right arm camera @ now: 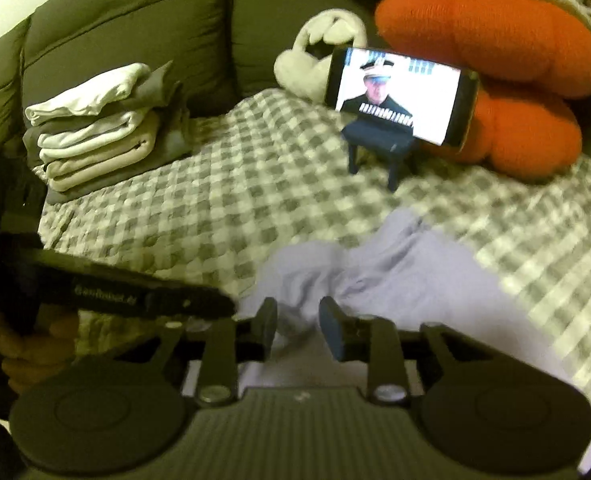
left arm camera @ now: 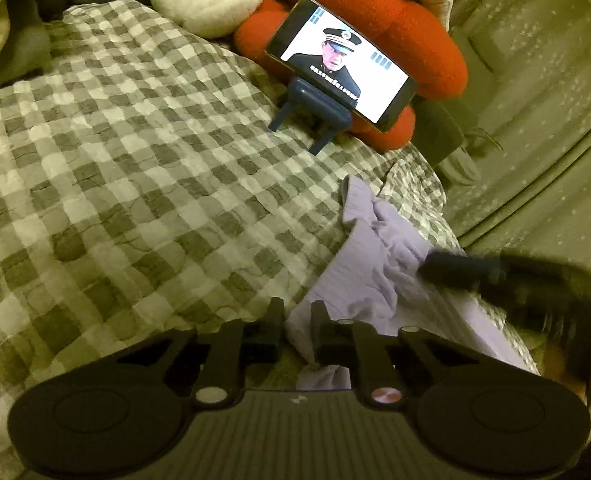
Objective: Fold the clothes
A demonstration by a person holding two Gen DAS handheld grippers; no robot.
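Lying crumpled on the checked bedspread [left arm camera: 127, 168], the lilac garment [left arm camera: 375, 248] sits nearest to both cameras, right under the two grippers. In the left wrist view the left gripper [left arm camera: 297, 314] points down at the garment's near edge with its jaws narrow; a fold of the lilac cloth shows in the slit between them, but whether the pads press on it cannot be told. The right gripper [right arm camera: 297, 316] hangs tilted down over the middle of the same garment, its jaws a little apart with the cloth seen below the gap and nothing gripped. Each tool shows in the other's view as a dark blurred bar coming in from the side, close beside its partner, and fingers of the left hand [right arm camera: 35, 344] wrap the handle at the left edge of the right wrist view. Farther out across the bare checked spread, a phone [right arm camera: 401, 96] with a lit screen leans on a small dark stand [right arm camera: 379, 146], directly beyond the garment. Behind the phone lie an orange cushion [right arm camera: 495, 40] and a pale plush toy [right arm camera: 319, 52]. Off to the left in the right wrist view, a stack of folded clothes [right arm camera: 95, 128] rests against the padded headboard [right arm camera: 135, 12], well apart from the lilac garment.
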